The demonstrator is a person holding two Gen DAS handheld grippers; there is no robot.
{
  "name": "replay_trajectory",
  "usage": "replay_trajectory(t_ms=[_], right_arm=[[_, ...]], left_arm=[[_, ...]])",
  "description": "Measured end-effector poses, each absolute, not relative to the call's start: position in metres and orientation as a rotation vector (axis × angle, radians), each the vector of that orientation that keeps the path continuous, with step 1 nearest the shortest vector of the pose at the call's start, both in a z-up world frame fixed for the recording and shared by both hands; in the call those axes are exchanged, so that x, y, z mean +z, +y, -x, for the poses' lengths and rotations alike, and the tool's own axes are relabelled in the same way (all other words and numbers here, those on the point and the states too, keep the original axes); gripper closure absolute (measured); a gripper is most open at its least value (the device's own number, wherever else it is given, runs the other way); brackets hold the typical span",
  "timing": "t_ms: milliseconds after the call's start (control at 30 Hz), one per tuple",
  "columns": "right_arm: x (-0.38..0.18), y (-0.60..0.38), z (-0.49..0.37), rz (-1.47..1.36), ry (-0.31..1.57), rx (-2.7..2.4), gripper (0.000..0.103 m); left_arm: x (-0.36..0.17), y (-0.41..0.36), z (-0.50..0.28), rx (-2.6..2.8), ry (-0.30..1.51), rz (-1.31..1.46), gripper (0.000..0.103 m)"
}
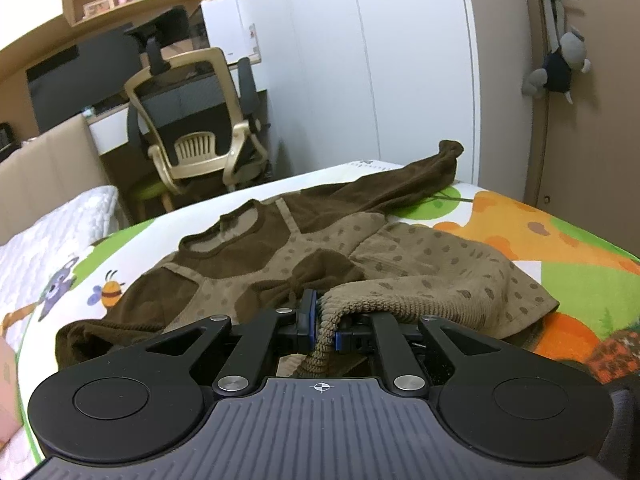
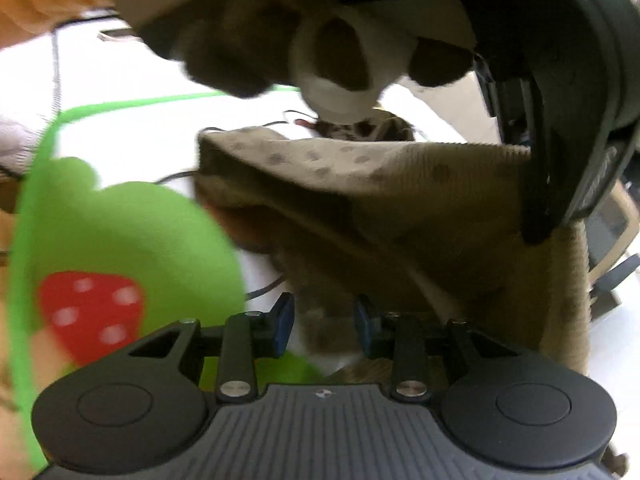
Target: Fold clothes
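Dress point(image 1: 280, 256) hem in left claw point(image 1: 324, 326)

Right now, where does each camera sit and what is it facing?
Left wrist: rides behind the left tongs, looking across the bed toward an office chair; tongs pinch the brown dress hem.
Right wrist: behind the right tongs, blurred, close over the bedsheet; tongs parted.
Shared: the dress and the cartoon sheet.
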State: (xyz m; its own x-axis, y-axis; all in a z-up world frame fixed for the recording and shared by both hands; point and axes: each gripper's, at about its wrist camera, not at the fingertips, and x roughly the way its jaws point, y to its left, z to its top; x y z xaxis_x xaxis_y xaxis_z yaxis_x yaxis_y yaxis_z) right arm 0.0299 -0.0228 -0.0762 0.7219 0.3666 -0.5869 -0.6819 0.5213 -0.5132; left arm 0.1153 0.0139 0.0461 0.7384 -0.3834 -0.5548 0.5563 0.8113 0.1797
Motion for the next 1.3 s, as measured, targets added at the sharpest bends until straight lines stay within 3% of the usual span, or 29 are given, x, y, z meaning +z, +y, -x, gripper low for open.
replay_trajectory(t_ms=[33,67,267,400,500,567,667,767,833,967,1000,1033,1133,1300], right_arm=[[-0.076,-0.025,-0.033,0.809,0.439,0.643,0.092],[-0.076,-0.028,-0.036,0.817,0.444,0.637,0.100],[-0.036,-0.071,-0.011,0.806,0.412,0.640,0.100],[-0.038,-0.092,0.017,0.800,0.474,0.725,0.100],[-0.039,-0.117,0.035,0.769,0.508,0.753,0.089],[-0.032,-0.137,0.044,0.723,0.515,0.699,0.066],[-0.020,-0.165,0.045,0.671,0.504,0.557,0.053],[-0.016,-0.185,0.038,0.647,0.509,0.436,0.048],[-0.021,-0.194,0.032,0.646,0.531,0.388,0.048],[-0.043,-0.195,0.014,0.674,0.574,0.332,0.048],[-0.048,-0.196,0.007,0.658,0.590,0.331,0.049],[-0.051,-0.197,0.001,0.630,0.599,0.340,0.057],[-0.051,-0.203,-0.011,0.539,0.622,0.352,0.092],[-0.045,-0.218,-0.001,0.541,0.625,0.311,0.095]], left_arm=[[0.047,0.015,-0.115,-0.525,0.525,-0.347,0.092],[0.047,0.017,-0.115,-0.523,0.525,-0.344,0.092],[0.052,0.025,-0.113,-0.538,0.524,-0.310,0.093],[0.047,0.025,-0.098,-0.581,0.538,-0.298,0.093],[0.030,0.028,-0.071,-0.654,0.583,-0.314,0.093],[0.012,0.032,-0.051,-0.693,0.640,-0.345,0.093],[-0.015,0.040,-0.023,-0.734,0.724,-0.396,0.088],[-0.020,0.055,-0.011,-0.723,0.749,-0.387,0.082],[-0.016,0.067,-0.008,-0.700,0.746,-0.363,0.054],[-0.001,0.094,-0.015,-0.618,0.709,-0.310,0.045],[-0.001,0.098,-0.018,-0.599,0.712,-0.306,0.043],[-0.002,0.102,-0.021,-0.580,0.716,-0.300,0.042],[-0.007,0.110,-0.031,-0.553,0.744,-0.260,0.041],[-0.012,0.124,-0.037,-0.507,0.763,-0.240,0.032]])
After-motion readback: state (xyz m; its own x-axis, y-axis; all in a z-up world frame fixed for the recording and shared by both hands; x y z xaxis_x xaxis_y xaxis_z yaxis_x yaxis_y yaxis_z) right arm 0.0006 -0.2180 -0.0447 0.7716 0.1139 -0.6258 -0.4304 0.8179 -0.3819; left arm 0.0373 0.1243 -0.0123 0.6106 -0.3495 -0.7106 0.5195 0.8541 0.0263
